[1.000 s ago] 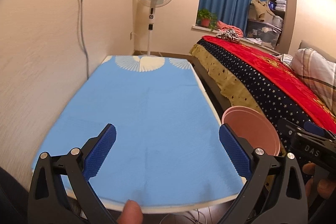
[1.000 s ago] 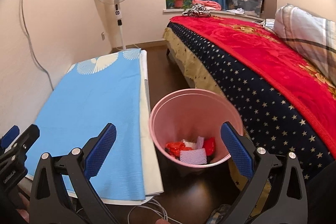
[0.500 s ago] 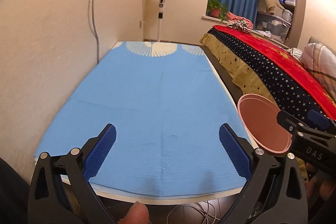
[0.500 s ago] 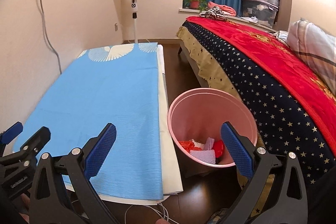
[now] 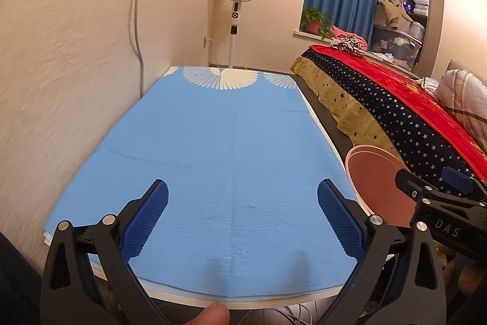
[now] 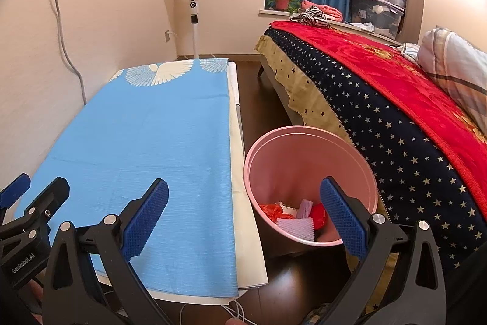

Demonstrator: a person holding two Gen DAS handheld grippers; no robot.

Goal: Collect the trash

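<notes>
We are holding two hand-held grippers, left hand-held gripper [image 5: 243, 218] and right hand-held gripper [image 6: 244, 218], both spread wide and empty, while one pink bin [image 6: 307, 148] beside the counter [image 6: 137, 136] is holding the trash [image 6: 295, 215].

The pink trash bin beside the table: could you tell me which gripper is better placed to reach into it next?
Right. The right gripper is open and looks straight down into the pink trash bin, onto the trash inside. The left gripper, also open, faces the blue tablecloth.
</notes>
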